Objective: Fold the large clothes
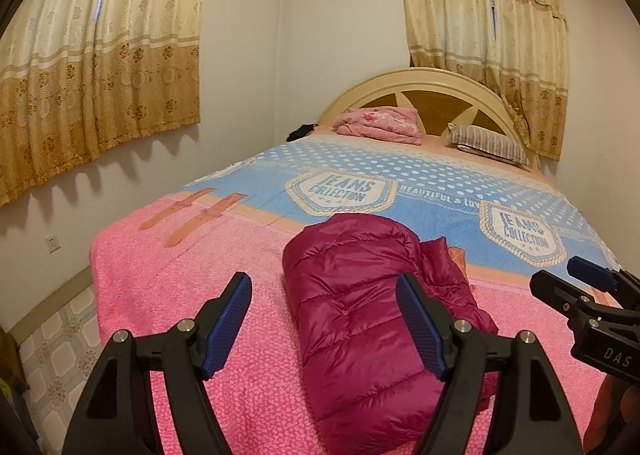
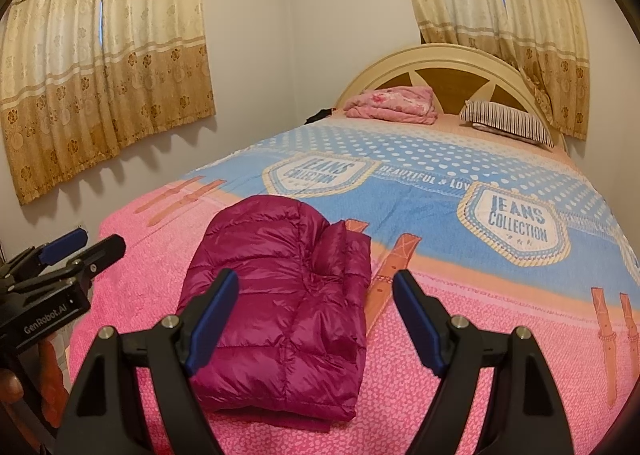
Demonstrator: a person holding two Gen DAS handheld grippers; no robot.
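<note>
A magenta quilted puffer jacket [image 1: 360, 319] lies folded into a compact bundle on the pink front part of the bed; it also shows in the right wrist view [image 2: 280, 307]. My left gripper [image 1: 324, 295] is open and empty, hovering above the jacket's near left part. My right gripper [image 2: 316, 291] is open and empty, hovering above the jacket's near right part. The right gripper shows at the right edge of the left wrist view [image 1: 576, 279], and the left gripper at the left edge of the right wrist view [image 2: 84, 243]. Neither touches the jacket.
The bed [image 1: 160, 295] has a pink and blue "Jeans Collection" cover. A folded pink blanket [image 1: 380, 125] and a striped pillow [image 1: 488, 143] lie by the headboard [image 1: 424, 75]. Curtains [image 1: 100, 55] hang on both walls. Tiled floor [image 1: 52, 351] lies left of the bed.
</note>
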